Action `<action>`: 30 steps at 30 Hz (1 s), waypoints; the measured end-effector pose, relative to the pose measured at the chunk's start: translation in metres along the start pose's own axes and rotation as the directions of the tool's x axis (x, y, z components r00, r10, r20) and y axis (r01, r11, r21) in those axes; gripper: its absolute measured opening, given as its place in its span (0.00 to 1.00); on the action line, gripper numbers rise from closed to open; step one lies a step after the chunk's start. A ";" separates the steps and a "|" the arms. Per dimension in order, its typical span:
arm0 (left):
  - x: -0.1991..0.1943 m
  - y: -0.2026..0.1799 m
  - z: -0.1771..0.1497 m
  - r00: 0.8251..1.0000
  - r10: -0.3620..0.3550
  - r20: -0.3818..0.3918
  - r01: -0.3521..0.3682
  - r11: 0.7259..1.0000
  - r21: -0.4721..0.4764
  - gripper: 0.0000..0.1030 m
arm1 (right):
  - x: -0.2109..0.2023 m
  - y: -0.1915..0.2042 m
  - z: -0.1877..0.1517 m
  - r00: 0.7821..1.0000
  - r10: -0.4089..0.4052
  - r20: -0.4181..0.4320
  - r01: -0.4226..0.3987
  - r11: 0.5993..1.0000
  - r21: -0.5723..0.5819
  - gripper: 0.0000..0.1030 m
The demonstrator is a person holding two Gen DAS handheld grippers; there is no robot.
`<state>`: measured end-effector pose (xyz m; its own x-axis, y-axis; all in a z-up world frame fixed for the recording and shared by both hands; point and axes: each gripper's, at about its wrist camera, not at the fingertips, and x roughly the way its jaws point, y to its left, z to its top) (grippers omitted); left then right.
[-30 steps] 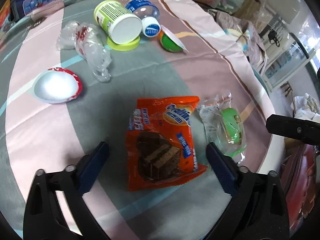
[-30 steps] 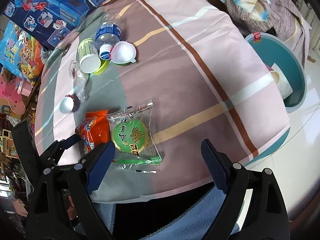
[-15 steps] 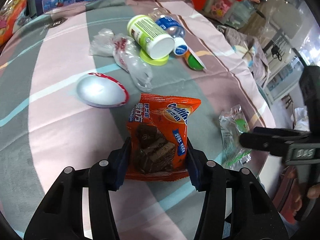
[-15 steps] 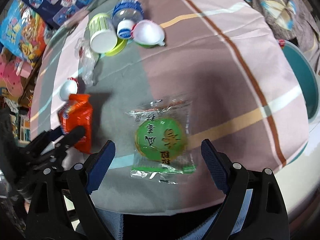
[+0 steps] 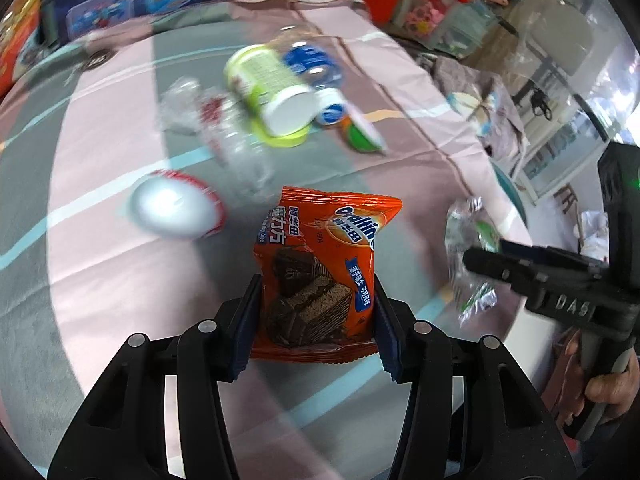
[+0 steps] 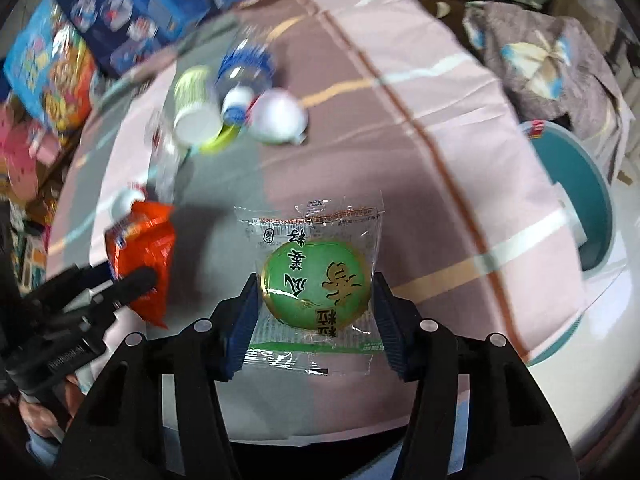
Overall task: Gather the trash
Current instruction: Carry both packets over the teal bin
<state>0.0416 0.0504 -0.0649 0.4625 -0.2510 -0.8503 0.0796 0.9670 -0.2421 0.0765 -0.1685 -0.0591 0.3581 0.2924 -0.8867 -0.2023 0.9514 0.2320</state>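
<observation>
My left gripper point(image 5: 318, 312) is shut on an orange snack wrapper point(image 5: 324, 264) and holds it above the table; the wrapper also shows in the right wrist view point(image 6: 144, 256). My right gripper point(image 6: 314, 312) is shut on a clear wrapper with a green round cake point(image 6: 316, 276), lifted off the cloth; the wrapper also shows in the left wrist view point(image 5: 472, 248). On the table lie a white egg-shaped shell point(image 5: 176, 210), a crumpled clear bottle point(image 5: 224, 136), a green-labelled cup point(image 5: 268, 88), a blue-labelled bottle point(image 5: 320, 76) and a green and white cup point(image 5: 362, 136).
The round table has a pink and grey striped cloth point(image 6: 420, 120). A teal bin point(image 6: 576, 200) stands on the floor to the right of the table. Toy boxes point(image 6: 132, 4) lie at the far side. A grey bundle point(image 6: 552, 60) sits at the right.
My left gripper has shut on the orange wrapper and lifted it. My right gripper has come over the green cake wrapper, shut on it and lifted it.
</observation>
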 end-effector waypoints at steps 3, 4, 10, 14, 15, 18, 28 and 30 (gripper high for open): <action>0.004 -0.023 0.012 1.000 -0.012 0.001 0.012 0.998 0.054 0.50 | -0.017 -0.022 0.008 0.999 -0.007 0.046 0.005 0.999 0.054 0.51; 0.006 -0.031 0.016 1.000 -0.019 0.000 0.019 0.997 0.071 0.50 | -0.021 -0.028 0.011 0.998 -0.010 0.060 0.006 0.997 0.073 0.51; 0.020 -0.078 0.038 0.998 -0.055 -0.016 0.056 0.984 0.170 0.50 | -0.055 -0.080 0.016 0.988 -0.055 0.147 0.029 0.985 0.172 0.51; 0.025 -0.106 0.054 0.997 -0.073 -0.018 0.075 0.971 0.226 0.50 | -0.067 -0.111 0.018 0.982 -0.060 0.181 0.017 0.972 0.232 0.51; 0.027 -0.114 0.058 0.997 -0.077 -0.018 0.079 0.967 0.241 0.50 | -0.070 -0.120 0.019 0.980 -0.063 0.189 0.014 0.968 0.249 0.51; 0.034 -0.137 0.071 0.996 -0.088 -0.027 0.092 0.955 0.281 0.50 | -0.077 -0.144 0.022 0.976 -0.071 0.206 0.006 0.954 0.298 0.51; 0.065 -0.215 0.115 0.993 -0.099 -0.059 0.114 0.924 0.366 0.50 | -0.094 -0.238 0.026 0.962 -0.117 0.248 -0.004 0.899 0.438 0.51; 0.074 -0.232 0.121 0.992 -0.103 -0.072 0.122 0.917 0.379 0.50 | -0.093 -0.255 0.026 0.962 -0.116 0.246 -0.011 0.888 0.460 0.51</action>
<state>0.1645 -0.1870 -0.0151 0.3869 -0.3514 -0.8525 0.4639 0.8732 -0.1494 0.1187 -0.4359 -0.0254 0.5922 0.1949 -0.7818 0.2354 0.8861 0.3993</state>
